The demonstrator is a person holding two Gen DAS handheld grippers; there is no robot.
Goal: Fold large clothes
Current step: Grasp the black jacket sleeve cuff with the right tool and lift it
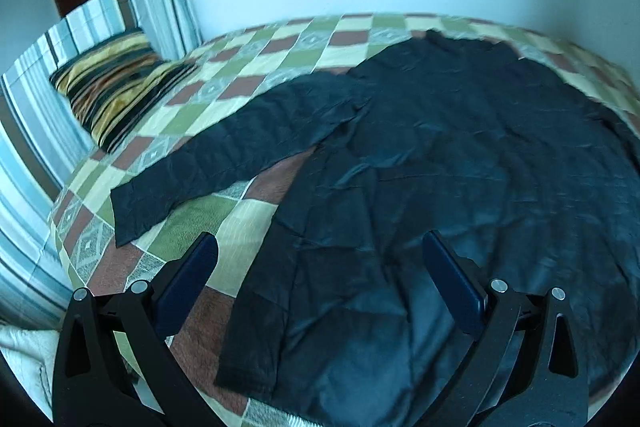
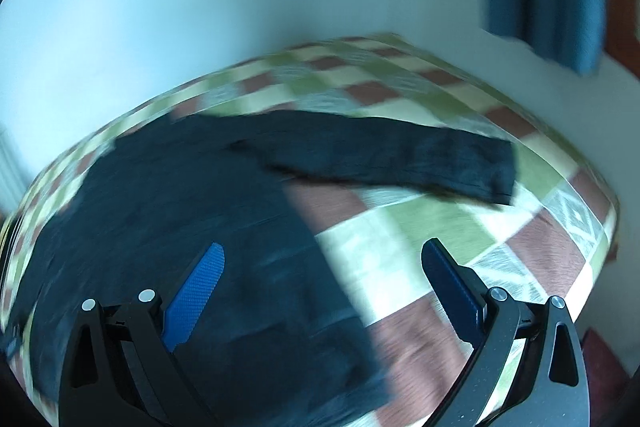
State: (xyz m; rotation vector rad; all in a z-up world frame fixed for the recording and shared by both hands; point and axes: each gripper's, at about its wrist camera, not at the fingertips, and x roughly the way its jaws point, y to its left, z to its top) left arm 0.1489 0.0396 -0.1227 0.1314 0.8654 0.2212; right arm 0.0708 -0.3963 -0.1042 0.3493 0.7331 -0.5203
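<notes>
Both jaws wide, empty, above dark garment [image 1: 440, 147].

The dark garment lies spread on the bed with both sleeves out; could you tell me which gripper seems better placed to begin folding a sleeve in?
Probably the left gripper: its view is sharp and the near sleeve lies just ahead. The right view is blurred.

Dark garment [image 1: 440, 155]: thin matt cloth, creased, faint sheen where light hits. Bedspread [image 1: 224, 231]: woven checked cloth, slightly ribbed texture. Striped pillow [image 1: 112, 87]: glossier, satin-like fabric. Left gripper [image 1: 320, 255]: matt black plastic arms, shiny metal pins. Right gripper [image 2: 322, 261]: finely textured blue pads [image 2: 196, 291].
</notes>
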